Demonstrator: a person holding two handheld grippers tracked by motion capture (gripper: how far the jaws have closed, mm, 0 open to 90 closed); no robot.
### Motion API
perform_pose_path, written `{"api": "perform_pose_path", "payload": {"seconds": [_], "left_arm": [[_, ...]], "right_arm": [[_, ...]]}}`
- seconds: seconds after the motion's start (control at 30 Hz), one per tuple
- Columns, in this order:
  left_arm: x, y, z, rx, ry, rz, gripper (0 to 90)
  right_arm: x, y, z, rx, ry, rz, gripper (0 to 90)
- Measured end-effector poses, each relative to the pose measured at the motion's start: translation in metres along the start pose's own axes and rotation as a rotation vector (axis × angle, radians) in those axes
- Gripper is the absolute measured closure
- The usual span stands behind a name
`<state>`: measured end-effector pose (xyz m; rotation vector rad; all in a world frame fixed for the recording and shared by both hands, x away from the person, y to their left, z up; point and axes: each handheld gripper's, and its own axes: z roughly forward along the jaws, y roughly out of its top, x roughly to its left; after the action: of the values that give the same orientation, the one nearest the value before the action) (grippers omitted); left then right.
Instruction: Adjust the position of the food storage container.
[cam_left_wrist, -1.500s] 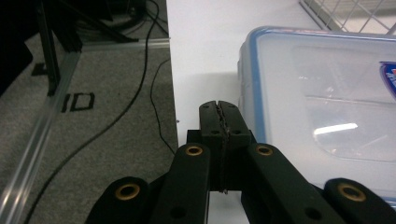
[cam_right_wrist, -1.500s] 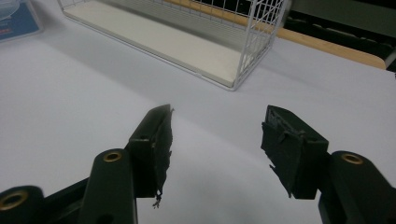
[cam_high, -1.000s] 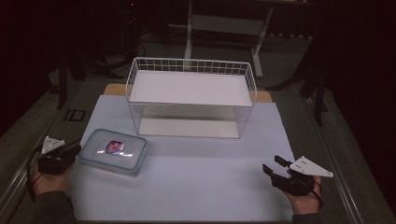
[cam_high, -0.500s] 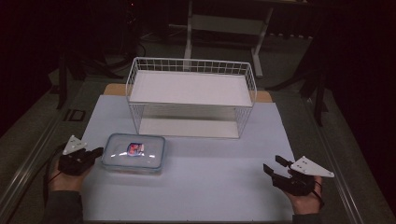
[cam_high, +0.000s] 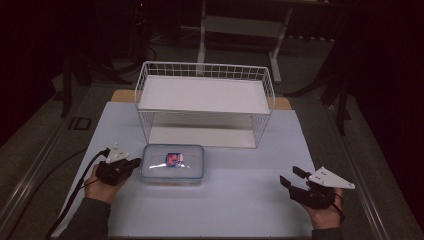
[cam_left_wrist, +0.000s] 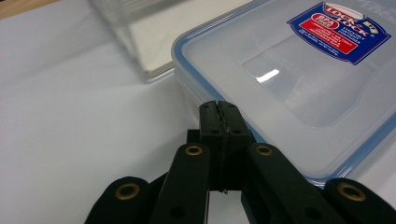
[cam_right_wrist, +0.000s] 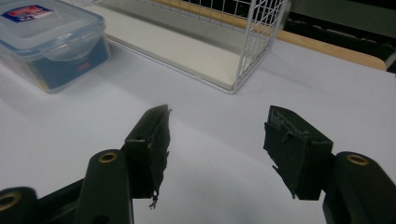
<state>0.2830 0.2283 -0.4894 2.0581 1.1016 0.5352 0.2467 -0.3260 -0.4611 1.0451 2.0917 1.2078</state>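
Currently, in the high view, the clear lidded container (cam_high: 172, 164) lies on the pale blue table mat (cam_high: 240, 200), just in front of the white wire shelf rack (cam_high: 205, 102), toward the rack's 7 o'clock corner. The left gripper (cam_high: 134, 163) sits at the container's 9 o'clock side, its jaw tips touching the container's short wall. The right gripper (cam_high: 290, 178) rests well apart, at the mat's 4 o'clock area, jaws spread, holding nothing.

In the left gripper view, the left gripper (cam_left_wrist: 219, 114) has its jaws clenched flat against each other with nothing between them. The tips bear on the container (cam_left_wrist: 299, 70) just below the blue-edged lid rim. This reads as a push, not a grasp.

In the right gripper view, the right gripper (cam_right_wrist: 215, 140) is released, with bare mat between its jaws. The container (cam_right_wrist: 49, 42) stands at 10 o'clock, and the rack (cam_right_wrist: 243, 56) at 12 o'clock.

Progress, as a judgement: the container is being slid across the mat toward the rack front. It is not lifted, and neither rack level holds it. Any placing on the rack remains to be done.

Compared with the frame half a second earlier, the container and the left gripper have shifted toward 3 o'clock, and the container now lies nearer the rack's front edge. The right gripper has stayed in place.
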Motion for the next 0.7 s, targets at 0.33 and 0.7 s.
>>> {"api": "perform_pose_path", "payload": {"seconds": [0.33,0.7], "left_arm": [[-0.025,0.016,0.023,-0.031,-0.056,0.002,89.7],[-0.041,0.022,0.034,-0.056,-0.117,0.009,89.6]], "right_arm": [[0.002,0.004,0.007,-0.001,0.010,0.011,40.0],[0.006,0.008,0.016,0.002,0.028,-0.003,39.8]]}}
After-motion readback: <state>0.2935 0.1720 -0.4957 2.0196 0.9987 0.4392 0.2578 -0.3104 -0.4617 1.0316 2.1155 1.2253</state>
